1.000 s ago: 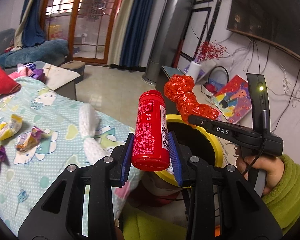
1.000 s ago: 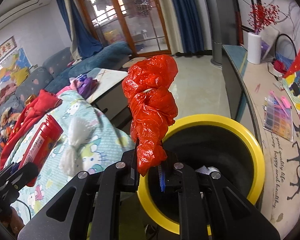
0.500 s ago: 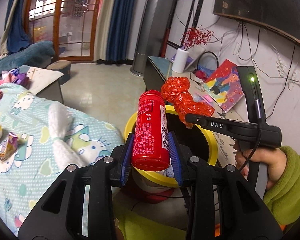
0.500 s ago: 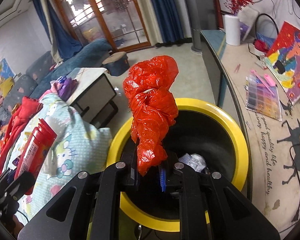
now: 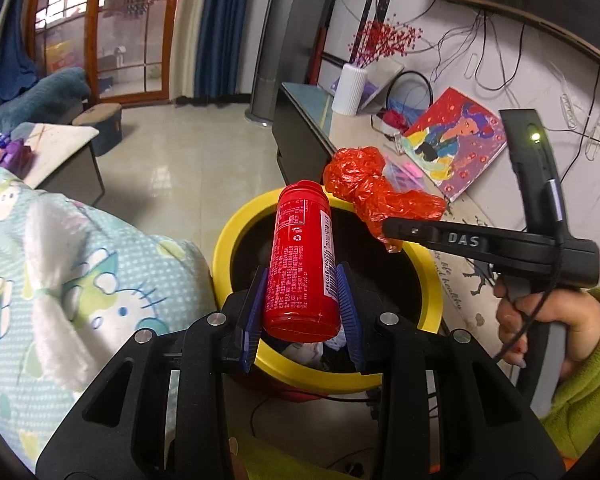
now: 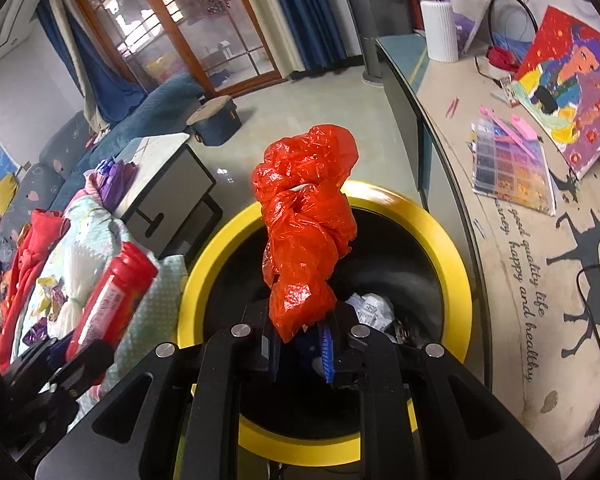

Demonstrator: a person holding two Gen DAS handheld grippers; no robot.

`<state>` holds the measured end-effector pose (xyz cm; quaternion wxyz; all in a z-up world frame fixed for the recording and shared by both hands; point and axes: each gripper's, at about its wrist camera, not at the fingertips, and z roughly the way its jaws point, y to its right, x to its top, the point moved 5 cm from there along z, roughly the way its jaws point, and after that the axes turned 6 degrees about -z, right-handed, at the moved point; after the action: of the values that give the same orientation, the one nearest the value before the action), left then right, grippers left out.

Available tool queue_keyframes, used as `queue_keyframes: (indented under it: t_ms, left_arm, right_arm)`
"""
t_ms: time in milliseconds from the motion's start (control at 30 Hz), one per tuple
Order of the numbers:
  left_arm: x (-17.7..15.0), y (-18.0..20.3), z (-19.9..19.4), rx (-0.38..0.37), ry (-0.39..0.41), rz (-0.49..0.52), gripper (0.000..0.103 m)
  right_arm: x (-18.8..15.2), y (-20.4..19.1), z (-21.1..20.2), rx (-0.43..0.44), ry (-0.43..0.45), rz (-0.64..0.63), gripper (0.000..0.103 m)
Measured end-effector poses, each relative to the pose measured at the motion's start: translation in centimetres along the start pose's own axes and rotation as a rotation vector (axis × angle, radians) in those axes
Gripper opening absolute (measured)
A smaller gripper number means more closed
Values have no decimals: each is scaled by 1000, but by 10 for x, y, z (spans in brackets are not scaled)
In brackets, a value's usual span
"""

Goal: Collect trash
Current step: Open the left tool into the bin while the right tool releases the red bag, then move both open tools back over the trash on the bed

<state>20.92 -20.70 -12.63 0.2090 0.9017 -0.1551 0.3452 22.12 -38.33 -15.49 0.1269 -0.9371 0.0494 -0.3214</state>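
Note:
My left gripper [image 5: 302,314] is shut on a red cylindrical can [image 5: 302,256], which it holds over the near rim of a yellow-rimmed black trash bin [image 5: 236,236]. My right gripper [image 6: 300,338] is shut on a crumpled red plastic bag [image 6: 306,216] that stands up above the bin's opening [image 6: 452,256]. In the left wrist view the right gripper [image 5: 388,228] reaches in from the right with the bag [image 5: 374,196] over the bin's far rim. Crumpled paper trash [image 6: 370,308] lies inside the bin. The red can [image 6: 112,300] shows blurred at the left of the right wrist view.
A bed with a cartoon-print cover [image 5: 60,264] lies left of the bin, with several wrappers [image 6: 46,284] on it. A low counter [image 6: 512,248] to the right holds a painting [image 6: 572,88], a bead box [image 6: 512,168] and a white vase [image 6: 440,32]. Tiled floor [image 5: 180,168] lies beyond.
Both grippers have moved forward and down over the bin, which now looks larger and nearer in both views. The can and the bag stay gripped.

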Motion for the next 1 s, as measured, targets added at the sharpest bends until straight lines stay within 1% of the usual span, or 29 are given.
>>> queue_keyframes:
  t_ms: [233,300,433,500,567,600,633,667,700,733,767,833,900,1000]
  left_arm:
    - [0,3,29,1,-57,-6,27]
    - [0,4,35,1,-67,-7,27]
    - [3,6,45,4,-77,-9,27]
    - [3,5,47,12,-76,-15,29]
    - [5,2,47,16,-74,-28,39]
    - [5,1,46,16,-70,-35,50]
    - [6,-1,44,14,-63,-41,55]
    - [6,-2,43,16,-60,-45,55]
    - [7,-4,41,18,-57,-52,59]
    - [8,-5,39,22,-52,-59,67]
    - [9,-6,37,27,-42,-68,71]
    - [11,-8,31,34,-22,-75,83]
    - [13,-11,23,54,-2,-83,92]
    - [16,-13,12,64,27,-89,92]
  right_arm:
    - [-7,17,11,8,-38,60,18]
    - [-7,21,13,7,-43,74,22]
    - [-8,31,15,-5,-46,104,36]
    - [-8,36,14,-10,-40,121,39]
    - [-7,38,12,-11,-30,135,43]
    - [-6,39,11,-12,-26,140,44]
    - [-5,40,10,-13,-19,142,46]
    - [-4,40,9,-14,-10,144,47]
    - [-3,40,7,-14,-4,147,48]
    - [-2,40,6,-16,4,149,50]
    - [-1,39,3,-16,16,147,52]
    - [2,37,0,-20,36,141,54]
    - [5,35,-4,-23,55,140,56]
    - [9,32,-10,-30,92,133,59]
